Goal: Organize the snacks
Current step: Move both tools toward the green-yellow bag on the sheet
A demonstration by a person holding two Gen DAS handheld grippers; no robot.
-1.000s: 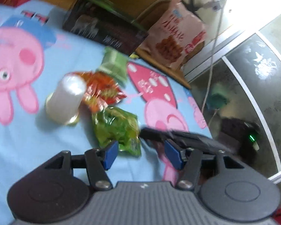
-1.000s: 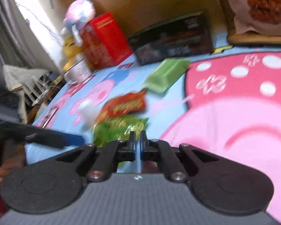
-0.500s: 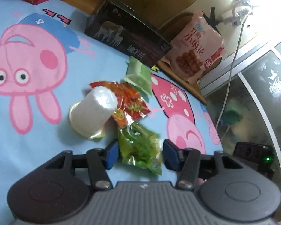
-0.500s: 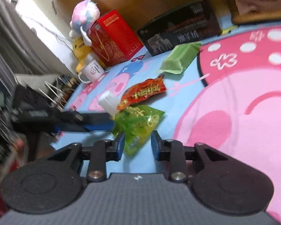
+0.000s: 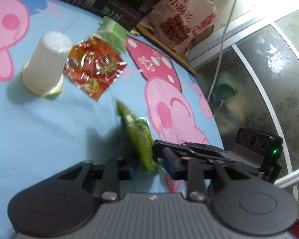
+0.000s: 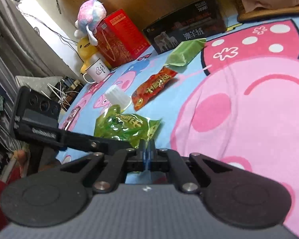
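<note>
Pinching green packet (image 6: 127,127) edge: right claw (image 6: 147,157); grip seemingly firm.

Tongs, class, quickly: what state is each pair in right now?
Left tongs: open around the crinkly green snack packet.
Right tongs: shut on that packet's edge.

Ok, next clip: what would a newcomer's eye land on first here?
Probably the green snack packet, tilted up off the cloth with the right gripper shut on its edge while the left gripper sits open around it. Next, the pink cartoon pig tablecloth filling both views, with a red snack packet beside an upturned white cup just beyond.
</note>
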